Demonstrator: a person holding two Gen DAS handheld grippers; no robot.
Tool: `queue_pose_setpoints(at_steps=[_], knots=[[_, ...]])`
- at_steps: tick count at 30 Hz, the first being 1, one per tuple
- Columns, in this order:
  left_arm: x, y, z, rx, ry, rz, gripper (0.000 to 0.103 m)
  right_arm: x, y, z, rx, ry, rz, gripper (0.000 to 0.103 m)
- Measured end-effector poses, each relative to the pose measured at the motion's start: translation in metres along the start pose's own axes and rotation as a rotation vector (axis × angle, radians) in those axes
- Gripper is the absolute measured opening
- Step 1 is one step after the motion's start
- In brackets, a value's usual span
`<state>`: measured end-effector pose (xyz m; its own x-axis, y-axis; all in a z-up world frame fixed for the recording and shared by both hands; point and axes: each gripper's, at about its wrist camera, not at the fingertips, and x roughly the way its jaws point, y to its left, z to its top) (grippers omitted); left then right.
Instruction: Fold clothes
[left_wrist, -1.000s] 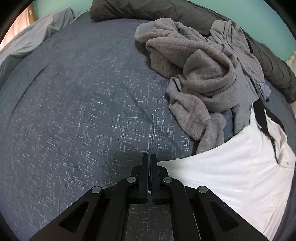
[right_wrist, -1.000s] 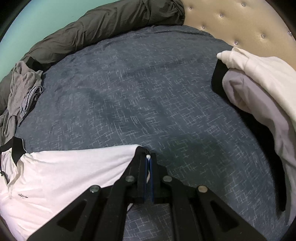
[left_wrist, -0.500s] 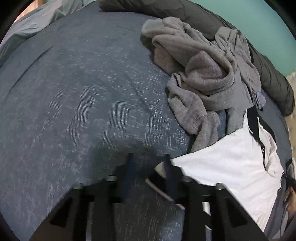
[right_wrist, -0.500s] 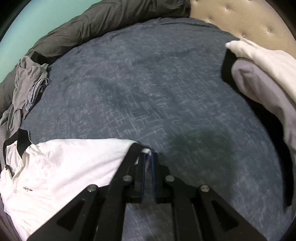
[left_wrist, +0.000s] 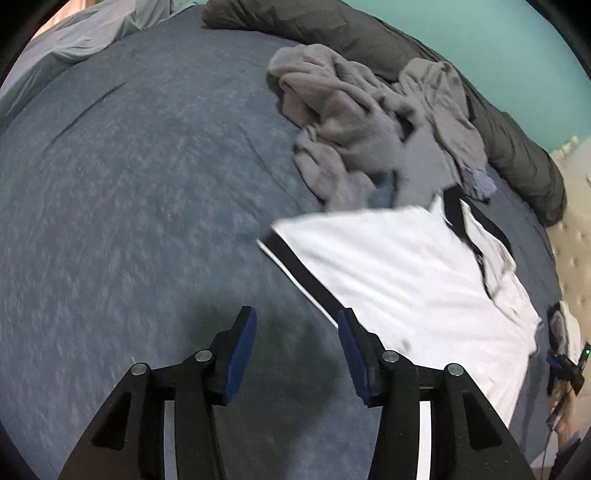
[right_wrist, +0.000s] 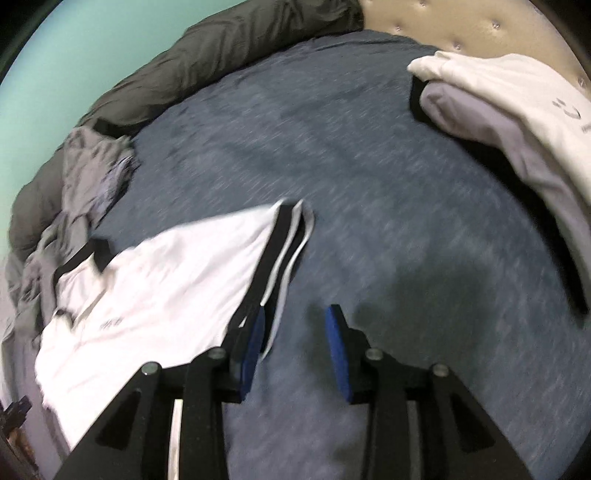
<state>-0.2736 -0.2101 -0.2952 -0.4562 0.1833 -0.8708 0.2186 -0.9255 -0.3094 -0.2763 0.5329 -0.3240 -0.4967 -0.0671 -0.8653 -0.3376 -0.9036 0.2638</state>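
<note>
With jaws opening and nothing between them, the left gripper (left_wrist: 297, 341) and right gripper (right_wrist: 295, 338) hung over a white polo shirt (left_wrist: 406, 273) lying flat on the blue bedsheet (left_wrist: 129, 184), apparently between folds, a fresh edge grip likely next.

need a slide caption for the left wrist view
Left gripper opening with nothing between its jaws above the blue bedsheet, beside a black-trimmed white polo shirt and crumpled grey clothes.
</note>
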Motion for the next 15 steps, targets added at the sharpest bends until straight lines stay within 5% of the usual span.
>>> queue_pose_setpoints(at_steps=[15], knots=[[-0.039, -0.072, -0.157, 0.112, 0.129, -0.162, 0.052, -0.053, 0.074, -0.180, -0.159, 0.199, 0.201, 0.035]])
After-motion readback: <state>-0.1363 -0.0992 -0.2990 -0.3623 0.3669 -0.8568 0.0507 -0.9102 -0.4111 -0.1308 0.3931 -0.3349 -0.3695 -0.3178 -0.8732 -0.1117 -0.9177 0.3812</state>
